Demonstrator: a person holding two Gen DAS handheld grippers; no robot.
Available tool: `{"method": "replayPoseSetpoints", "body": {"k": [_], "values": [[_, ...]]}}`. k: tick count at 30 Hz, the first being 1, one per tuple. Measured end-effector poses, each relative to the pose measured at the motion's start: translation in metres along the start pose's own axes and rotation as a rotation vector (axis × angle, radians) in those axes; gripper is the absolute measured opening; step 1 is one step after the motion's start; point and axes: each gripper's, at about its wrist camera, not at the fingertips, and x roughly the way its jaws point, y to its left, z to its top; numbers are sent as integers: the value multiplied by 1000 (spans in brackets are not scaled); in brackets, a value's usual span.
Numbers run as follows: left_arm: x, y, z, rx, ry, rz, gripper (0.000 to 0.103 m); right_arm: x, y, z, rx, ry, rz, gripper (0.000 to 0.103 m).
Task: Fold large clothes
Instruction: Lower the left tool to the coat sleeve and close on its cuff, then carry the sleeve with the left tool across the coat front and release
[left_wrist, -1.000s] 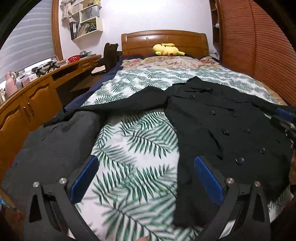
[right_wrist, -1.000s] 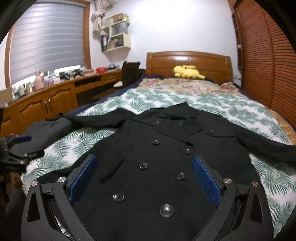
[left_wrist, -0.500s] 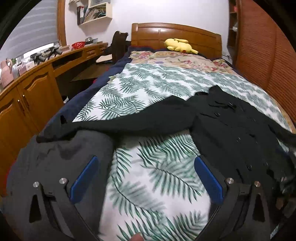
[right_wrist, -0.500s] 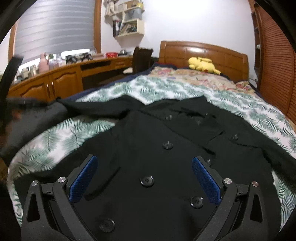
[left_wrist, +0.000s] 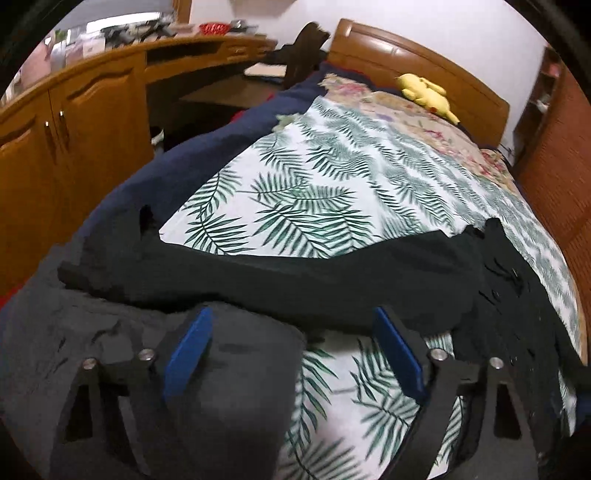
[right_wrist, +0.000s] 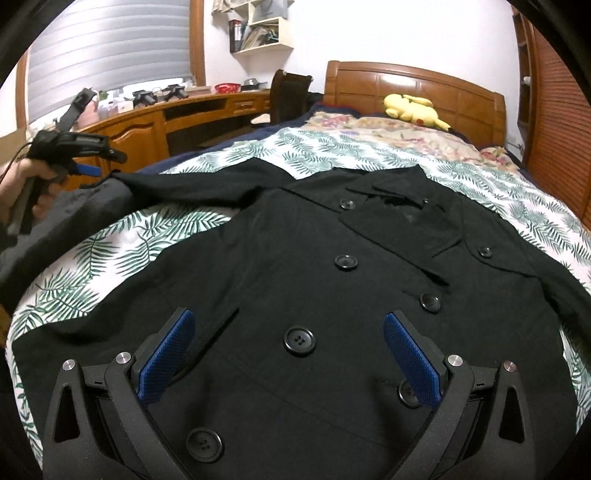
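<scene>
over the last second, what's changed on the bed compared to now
The left claw swung from the coat's hem side toward the outstretched sleeve and the grey garment; its jaws are closing, gripping nothing. The right claw dropped closer over the black coat, open. The coat itself lies unmoved.

Both tools share one build. The right gripper (right_wrist: 290, 352) has matte black fingers with triangular cut-outs, each finger (right_wrist: 168, 356) lined with a blue, finely ribbed pad and pinned by two round silver screw heads. The left gripper (left_wrist: 291, 354) shows the same black frame, smooth blue pads and silver pins. In the right wrist view, a hand (right_wrist: 27, 184) wraps its black handle, with a thin dark cable beside it.
</scene>
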Motion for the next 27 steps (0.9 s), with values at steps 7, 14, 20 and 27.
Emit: {"method": "replayPoseSetpoints", "body": {"k": [7,14,20,27], "values": [[35,14,13,-44,75,82,79,2,2,-1,-9,4,-3,103],[49,24,21,-67,76,96,35,4,-1,-2,9,13,8,103],[57,6,24,56,86,127,0,4,-1,-2,11,10,7,103],[13,-37,37,158,-4,128,0,2,-2,-1,19,5,10,103]]}}
